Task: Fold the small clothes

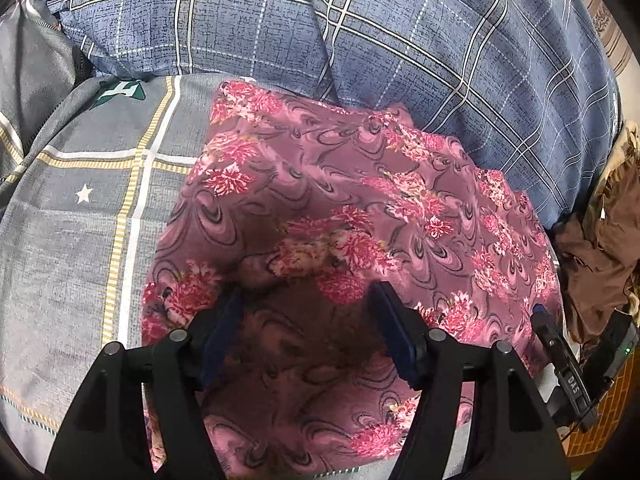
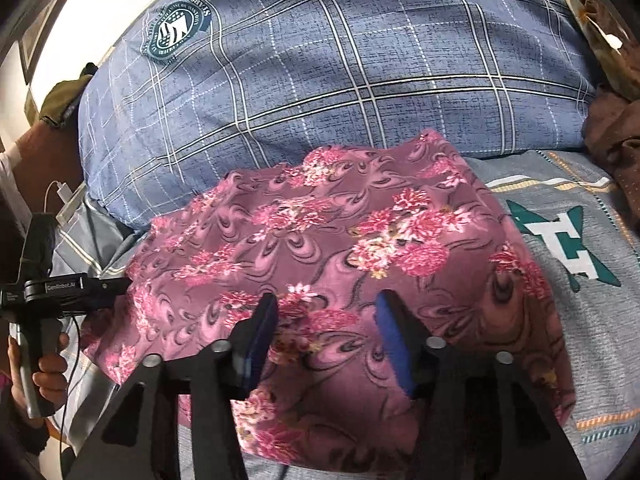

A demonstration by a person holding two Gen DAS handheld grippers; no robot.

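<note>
A pink floral garment (image 1: 344, 220) lies folded into a rough rectangle on the grey bedsheet (image 1: 72, 232); it also shows in the right wrist view (image 2: 320, 240). My left gripper (image 1: 306, 300) is open, its blue-padded fingers just above the near part of the garment, holding nothing. My right gripper (image 2: 326, 308) is open too, above the garment's near middle and empty. The right gripper shows at the right edge of the left wrist view (image 1: 560, 356). The left gripper, held in a hand, shows at the left of the right wrist view (image 2: 60, 292).
A blue plaid pillow (image 1: 360, 40) lies right behind the garment and also shows in the right wrist view (image 2: 340, 72). Brown clothes (image 1: 604, 232) are heaped at the right. A phone charger and cable (image 2: 68, 204) lie at the bed's left edge.
</note>
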